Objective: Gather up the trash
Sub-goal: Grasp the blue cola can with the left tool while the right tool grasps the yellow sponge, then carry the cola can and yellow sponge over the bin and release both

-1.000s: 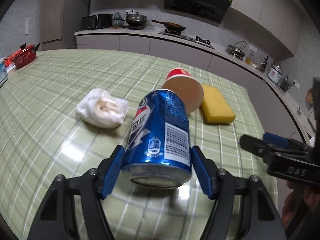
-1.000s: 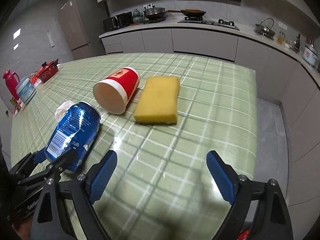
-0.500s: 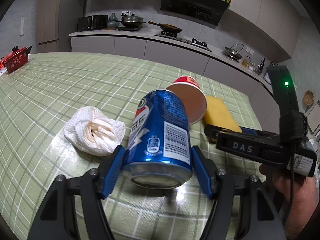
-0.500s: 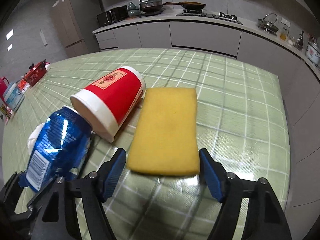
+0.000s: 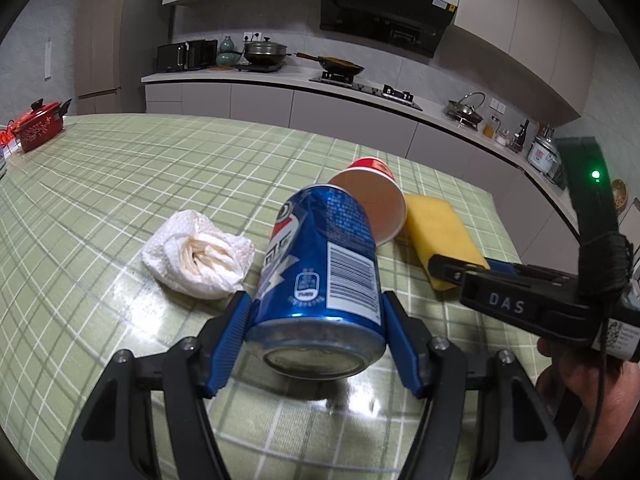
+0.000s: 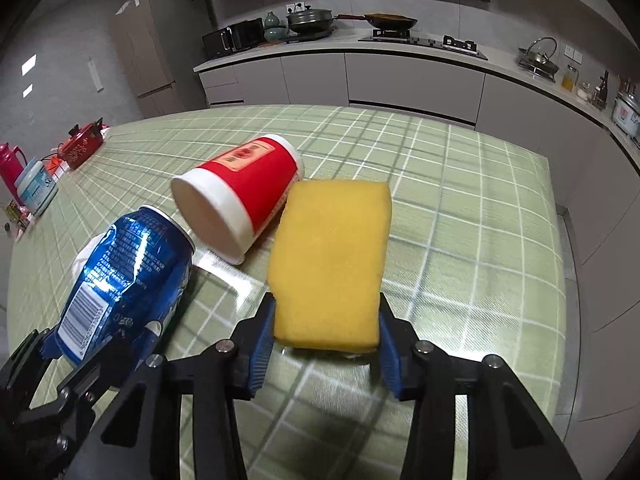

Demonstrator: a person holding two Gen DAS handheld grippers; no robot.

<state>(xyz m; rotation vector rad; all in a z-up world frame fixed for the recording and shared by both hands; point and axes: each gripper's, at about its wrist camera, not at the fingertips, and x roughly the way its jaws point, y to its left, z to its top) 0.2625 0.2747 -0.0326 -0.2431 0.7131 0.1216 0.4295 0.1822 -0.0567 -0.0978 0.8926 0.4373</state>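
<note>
My left gripper [image 5: 316, 344] is shut on a blue soda can [image 5: 320, 276], held tilted just above the green checked table [image 5: 120, 184]; the can also shows in the right wrist view [image 6: 124, 276]. My right gripper [image 6: 326, 344] is shut on the near end of a yellow sponge [image 6: 332, 260], which also shows in the left wrist view [image 5: 436, 228]. A red paper cup [image 6: 240, 192] lies on its side between can and sponge. A crumpled white tissue [image 5: 200, 256] lies left of the can.
A red pot [image 5: 40, 128] stands at the table's far left edge. A red thermos [image 6: 10, 168] and a white jar [image 6: 36, 188] stand near it. A kitchen counter [image 5: 320, 84] with cookware runs behind the table.
My right gripper moved forward to the sponge and closed on its near end. My left gripper keeps the can, with little movement.
</note>
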